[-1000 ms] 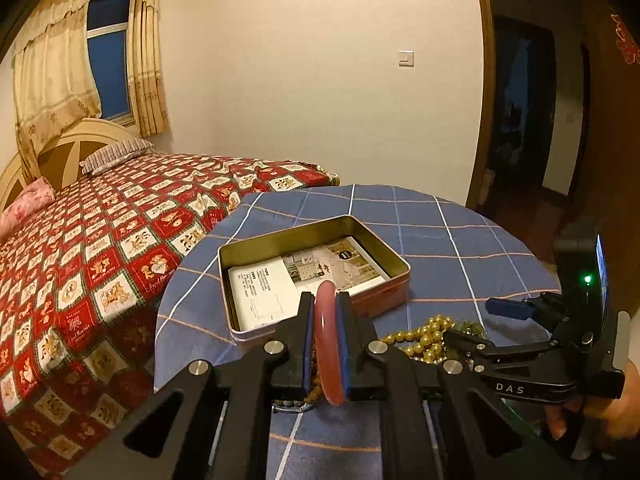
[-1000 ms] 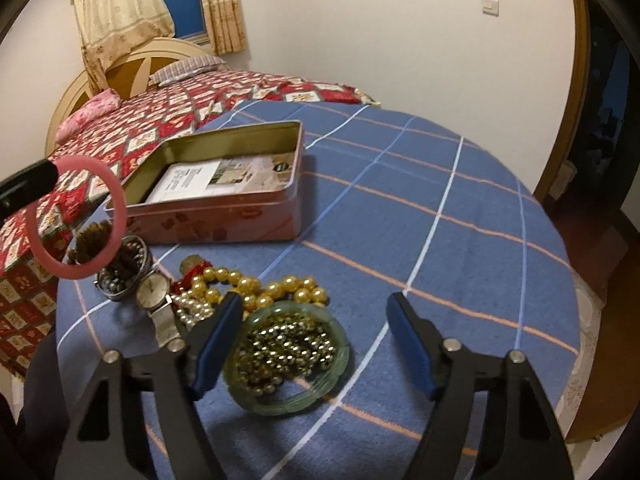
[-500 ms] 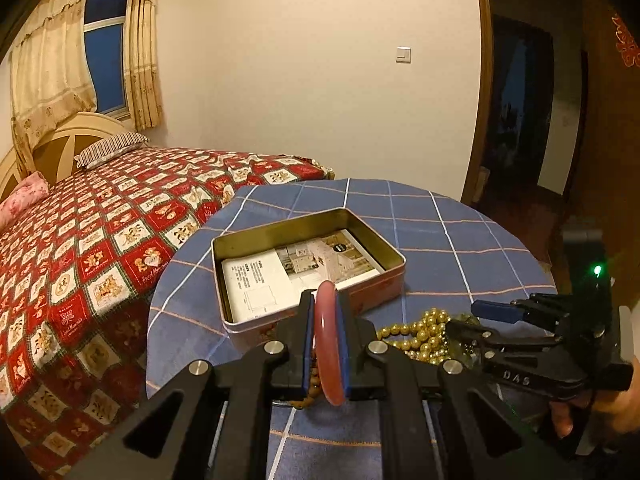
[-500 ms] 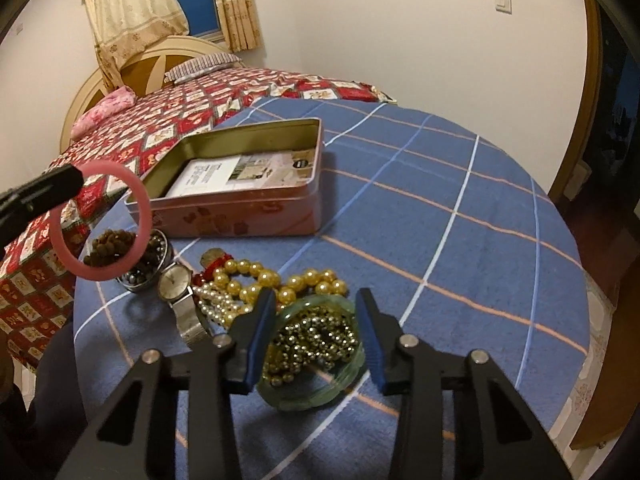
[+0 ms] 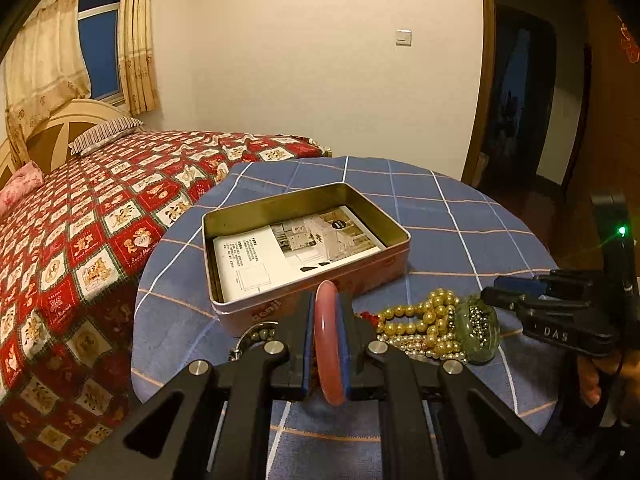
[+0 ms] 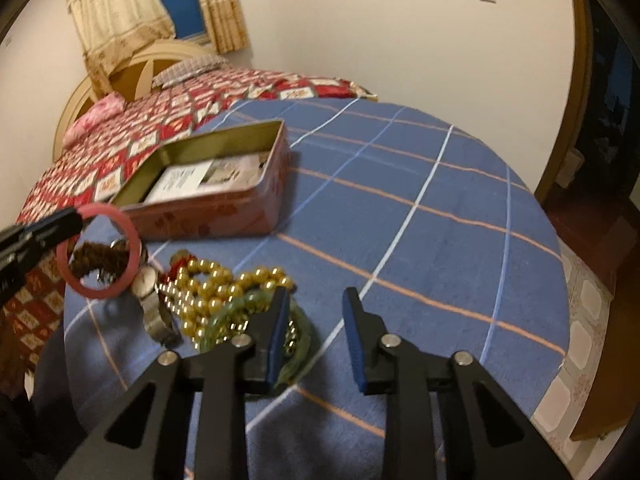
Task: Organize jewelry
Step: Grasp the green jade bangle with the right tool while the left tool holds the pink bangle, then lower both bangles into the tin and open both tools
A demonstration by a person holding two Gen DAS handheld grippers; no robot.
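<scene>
- closing as we look, the right claw [image 6: 316,320] has one pad inside the green bangle [image 6: 302,344] and the other outside on the cloth; the bangle's near rim sits between them, and we judge the pads are not yet pressing on it.
- clamped together on the pink bangle [image 5: 328,360], the left claw [image 5: 325,344] holds it edge-on above the counter [image 6: 400,220], just short of the open tin [image 5: 276,200].
- the green bangle lies flat on the counter with a strand of small beads [image 6: 228,324] heaped inside it and the gold beads [image 6: 224,284] touching its far side; a watch [image 6: 146,280] lies beside those.
- risk: the inner pad may pinch the small beads along with the rim, so a lift could drag the strand out or spill it.
- risk: a smooth, rounded rim caught at an angle could squirt out of the pads as they close.
- risk: the pink bangle, gripped on a thin section, might swing or clip the tin's wall on its way in.
- against a second ago: the right claw stood wide, astride the whole green bangle, and has narrowed a great deal; the left claw's grip on the pink bangle is unchanged.
</scene>
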